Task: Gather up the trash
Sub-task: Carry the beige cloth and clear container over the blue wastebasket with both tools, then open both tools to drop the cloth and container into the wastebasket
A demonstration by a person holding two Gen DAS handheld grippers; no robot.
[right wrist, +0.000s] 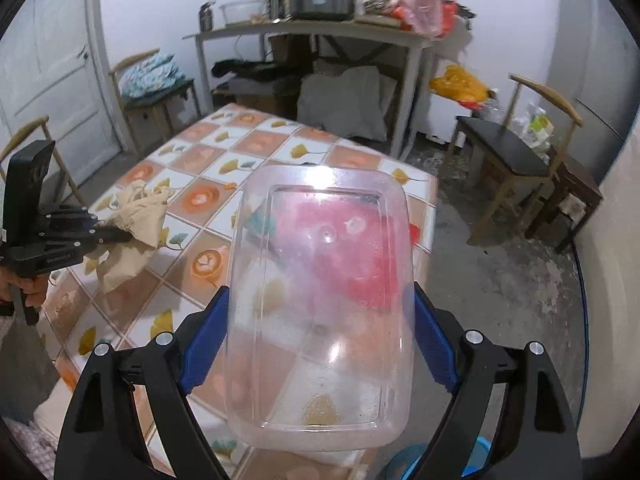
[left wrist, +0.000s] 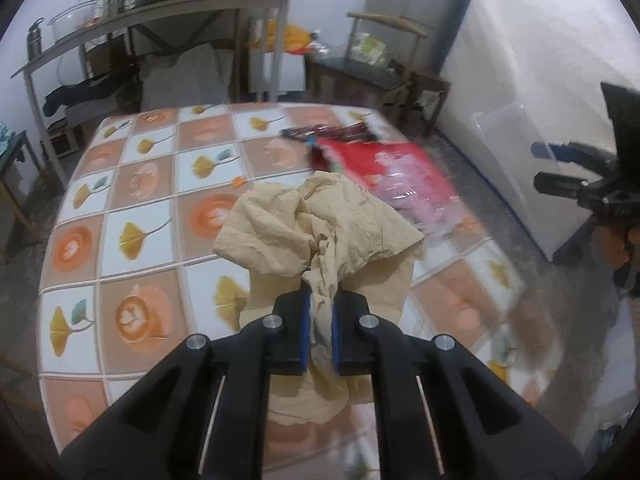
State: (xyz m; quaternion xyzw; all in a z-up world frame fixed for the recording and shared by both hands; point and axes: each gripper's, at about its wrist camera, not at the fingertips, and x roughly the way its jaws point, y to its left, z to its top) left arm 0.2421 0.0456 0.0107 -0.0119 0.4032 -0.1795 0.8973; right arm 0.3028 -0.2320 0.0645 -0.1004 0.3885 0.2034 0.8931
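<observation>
My left gripper (left wrist: 321,300) is shut on a crumpled tan paper napkin (left wrist: 312,220), which hangs from its pads just above the tiled table (left wrist: 140,200). In the right wrist view the same gripper (right wrist: 124,236) and napkin (right wrist: 140,212) appear at the left. My right gripper (right wrist: 320,292) stands wide, its blue pads pressed on both sides of a clear plastic container (right wrist: 320,360) held above the table's near corner. A red wrapper (left wrist: 384,164) and a dark wrapper (left wrist: 320,132) lie on the table's far right part.
A dark-seated wooden chair (right wrist: 512,148) stands on the bare floor to the right of the table. A cluttered shelf table (right wrist: 312,28) lines the back wall. Part of a blue bin (right wrist: 416,460) shows at the bottom edge.
</observation>
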